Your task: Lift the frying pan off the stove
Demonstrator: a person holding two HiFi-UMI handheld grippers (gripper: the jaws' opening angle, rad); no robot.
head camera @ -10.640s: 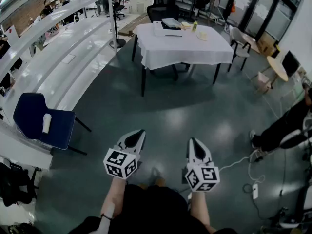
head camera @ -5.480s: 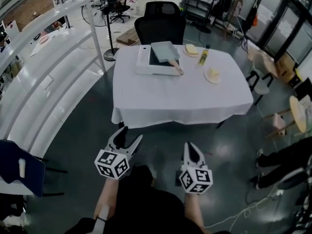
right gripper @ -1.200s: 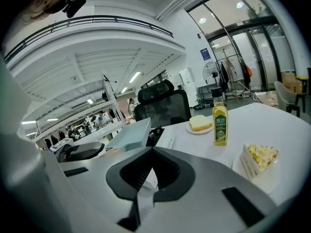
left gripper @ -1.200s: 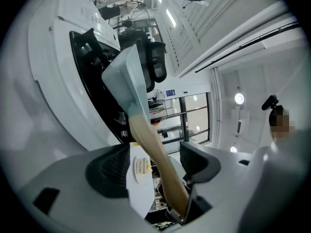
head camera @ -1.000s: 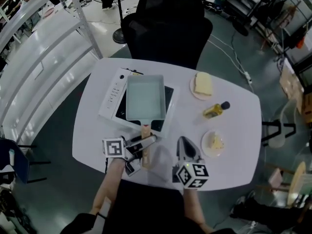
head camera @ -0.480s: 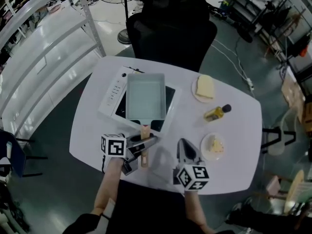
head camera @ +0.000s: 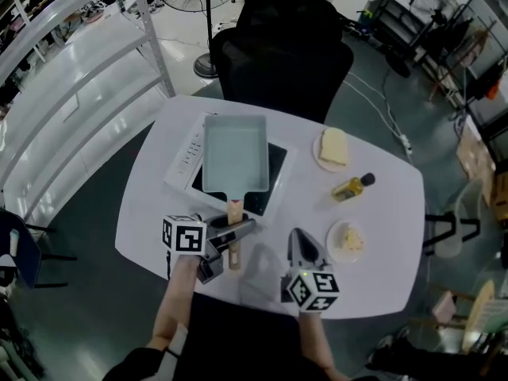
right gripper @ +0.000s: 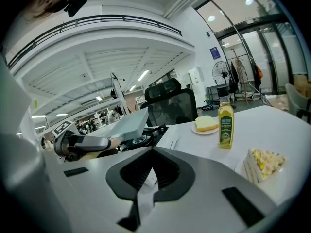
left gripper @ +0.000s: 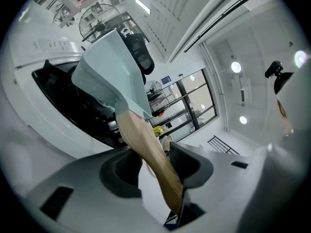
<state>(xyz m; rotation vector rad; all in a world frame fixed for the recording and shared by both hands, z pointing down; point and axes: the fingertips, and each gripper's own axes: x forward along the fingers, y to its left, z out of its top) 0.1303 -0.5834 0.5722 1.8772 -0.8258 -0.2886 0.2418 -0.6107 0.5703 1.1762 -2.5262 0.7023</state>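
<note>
Frying pan handle [left gripper: 146, 154] — inside left gripper [head camera: 232, 246]

- Your head view is evenly bright from overhead light; the white table [head camera: 381, 213] is nearly blown out, and the dark floor [head camera: 79, 292] shows pale, soft reflections.
- Its wide lens bends the white shelving [head camera: 87, 94] at the left edge.
- In your left gripper view, round ceiling lamps [left gripper: 235, 67] flare. The wooden handle [left gripper: 150, 154] of the frying pan [left gripper: 109, 76] sits close and looks soft, and the corners are black.
- Your right gripper view is sharp at the oil bottle [right gripper: 224, 125] and blurred in the near foreground.
</note>
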